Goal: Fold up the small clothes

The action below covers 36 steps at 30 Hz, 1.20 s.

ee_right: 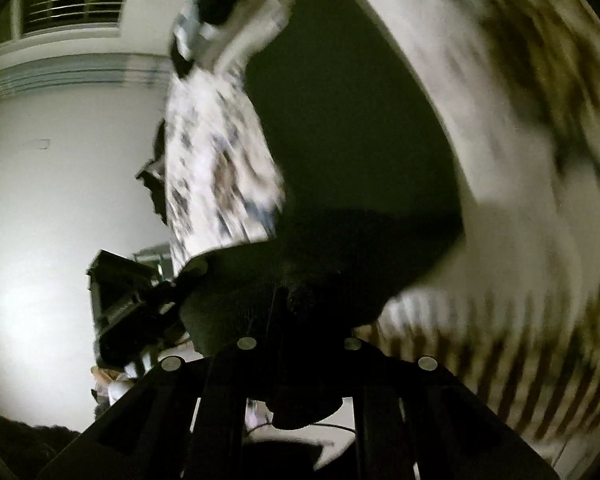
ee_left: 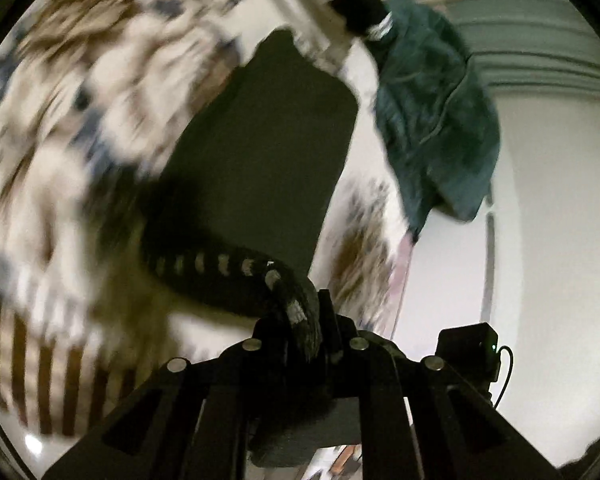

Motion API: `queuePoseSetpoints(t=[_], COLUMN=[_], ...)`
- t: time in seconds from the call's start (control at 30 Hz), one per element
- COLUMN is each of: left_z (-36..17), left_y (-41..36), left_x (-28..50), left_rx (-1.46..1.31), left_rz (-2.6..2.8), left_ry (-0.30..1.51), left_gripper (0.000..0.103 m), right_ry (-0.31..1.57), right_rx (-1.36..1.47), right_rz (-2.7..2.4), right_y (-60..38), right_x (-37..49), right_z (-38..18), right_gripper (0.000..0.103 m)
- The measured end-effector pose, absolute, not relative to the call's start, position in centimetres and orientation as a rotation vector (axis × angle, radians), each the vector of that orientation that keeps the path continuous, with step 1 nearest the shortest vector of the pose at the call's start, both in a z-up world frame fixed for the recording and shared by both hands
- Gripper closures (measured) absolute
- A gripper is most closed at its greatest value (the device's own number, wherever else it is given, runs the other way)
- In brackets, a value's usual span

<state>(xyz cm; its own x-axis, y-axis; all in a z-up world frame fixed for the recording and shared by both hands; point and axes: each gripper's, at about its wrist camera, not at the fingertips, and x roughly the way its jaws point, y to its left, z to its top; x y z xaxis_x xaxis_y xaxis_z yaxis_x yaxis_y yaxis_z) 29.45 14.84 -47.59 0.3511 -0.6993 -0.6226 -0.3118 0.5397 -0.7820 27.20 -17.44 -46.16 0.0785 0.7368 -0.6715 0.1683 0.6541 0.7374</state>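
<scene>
The left gripper (ee_left: pixel 300 316) is pinched tight on the band of a dark garment (ee_left: pixel 268 140), a black band with pale dashes (ee_left: pixel 220 264) that curls out of the jaws toward nine o'clock; the right gripper (ee_right: pixel 300 304) is likewise pressed together on a dark fold of the same cloth (ee_right: pixel 340 128), though its tips are lost in shadow and the exact edge it holds cannot be told; from each tool the garment stretches away toward twelve o'clock, a long dark panel whose far end lies against a patterned bedspread (ee_left: pixel 80 100) of white, brown and blue; its long axis runs from the jaws outward and slightly to one o'clock in the left view, slightly to eleven in the right, so the two hands appear to hold neighbouring corners of one short edge, with the free length ahead of both; neither hand looks nearer the far end.

Beyond, at one to two o'clock in the left view, a teal garment (ee_left: pixel 436 112) hangs or lies apart from the dark one, untouched; a striped sock-like bundle (ee_left: pixel 364 12) sits at twelve; the bedspread is heavily smeared by motion blur.

As a judgement: the coming fold turns on carrying the held edge forward along that twelve o'clock axis, both hands level, so the panel doubles over squarely.
</scene>
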Motion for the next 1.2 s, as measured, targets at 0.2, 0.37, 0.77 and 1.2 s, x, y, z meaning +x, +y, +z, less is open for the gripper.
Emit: queuePoseSetpoints(t=[0.2, 0.37, 0.77, 1.2], left_z=[-49.8, -53.6, -56.3, -56.1], left_y=[15.9, 18.1, 21.4, 18.7], left_x=[42.4, 53.8, 51.9, 50.1], left_rx=[-1.078, -1.079, -0.954, -0.76], left_rz=[-0.286, -0.277, -0.257, -0.248], left_ry=[1.18, 1.201, 1.232, 1.238], left_gripper=[0.093, 0.08, 0.026, 0.026], right_ry=[1.33, 1.295, 1.392, 1.53], right_rx=[0.736, 0.67, 0.599, 0.493], right_rz=[0.451, 0.372, 0.239, 0.356], right_y=[-16.0, -14.4, -20.2, -19.1], right_x=[42.9, 57.1, 57.4, 58.5], right_z=[-45.0, -47.6, -52.8, -56.7], right_gripper=[0.092, 0.091, 0.036, 0.029])
